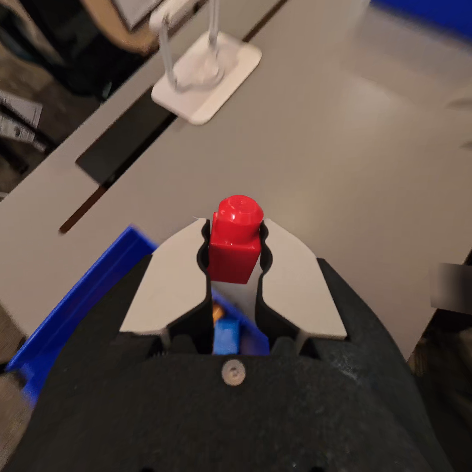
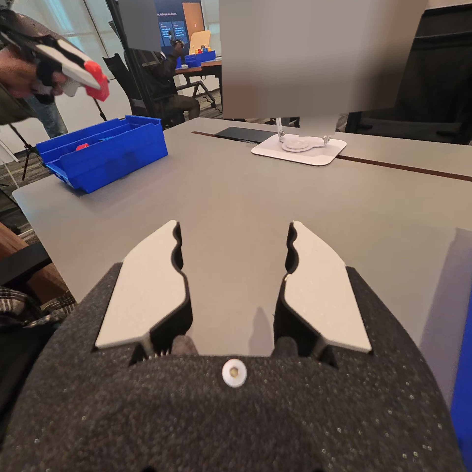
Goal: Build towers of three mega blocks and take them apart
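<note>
Left gripper (image 1: 235,245) pinching red block (image 1: 233,245), held in air above blue bin (image 2: 102,155), which sits at 10 o'clock on grey table (image 2: 229,191). White stand base (image 2: 298,149) at 1 o'clock. Right gripper (image 2: 235,245) spread wide, nothing between fingers, over bare table.
</note>
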Tool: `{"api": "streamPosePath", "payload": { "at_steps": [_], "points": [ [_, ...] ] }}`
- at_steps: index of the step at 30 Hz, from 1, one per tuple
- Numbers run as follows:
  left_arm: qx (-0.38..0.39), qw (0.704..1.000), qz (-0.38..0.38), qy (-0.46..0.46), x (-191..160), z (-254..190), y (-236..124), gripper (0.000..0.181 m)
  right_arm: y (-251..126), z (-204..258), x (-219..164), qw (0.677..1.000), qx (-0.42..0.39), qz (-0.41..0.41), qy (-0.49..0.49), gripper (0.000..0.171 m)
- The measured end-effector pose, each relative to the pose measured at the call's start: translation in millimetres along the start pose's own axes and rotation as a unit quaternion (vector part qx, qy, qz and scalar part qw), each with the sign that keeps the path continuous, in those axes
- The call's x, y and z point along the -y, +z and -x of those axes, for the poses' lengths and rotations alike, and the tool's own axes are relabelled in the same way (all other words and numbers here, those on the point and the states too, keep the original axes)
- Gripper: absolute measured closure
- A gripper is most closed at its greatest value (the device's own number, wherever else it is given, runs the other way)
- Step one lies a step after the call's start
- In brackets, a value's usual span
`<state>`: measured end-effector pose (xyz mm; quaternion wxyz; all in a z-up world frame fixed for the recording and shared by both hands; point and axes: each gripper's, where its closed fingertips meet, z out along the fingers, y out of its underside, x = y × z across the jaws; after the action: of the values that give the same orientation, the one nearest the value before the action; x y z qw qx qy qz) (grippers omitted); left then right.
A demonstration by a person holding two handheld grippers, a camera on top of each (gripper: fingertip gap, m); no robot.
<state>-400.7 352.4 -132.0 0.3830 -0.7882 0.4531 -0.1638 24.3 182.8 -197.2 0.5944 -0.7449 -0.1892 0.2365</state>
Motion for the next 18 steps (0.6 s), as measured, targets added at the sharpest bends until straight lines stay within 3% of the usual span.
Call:
{"api": "streamPosePath", "payload": {
  "at_steps": [3, 6, 10, 18],
  "points": [
    [-0.062, 0.994, -0.089, -0.030, 47, -43, 27, 0.145, -1, 2, -1, 1.000, 0.007, 0.003, 0.004, 0.093],
    [-0.142, 0.978, -0.143, -0.056, 72, -84, 62, 0.145, -1, 4, -5, 1.000, 0.011, 0.012, 0.003, 0.093],
    [-0.204, 0.964, -0.150, -0.079, 71, -118, 118, 0.145, -1, 7, -11, 0.999, 0.017, 0.029, 0.005, 0.093],
    [-0.214, 0.972, -0.077, -0.067, 37, -134, 202, 0.145, 2, 9, -20, 0.998, 0.026, 0.049, 0.007, 0.094]
  ]
}}
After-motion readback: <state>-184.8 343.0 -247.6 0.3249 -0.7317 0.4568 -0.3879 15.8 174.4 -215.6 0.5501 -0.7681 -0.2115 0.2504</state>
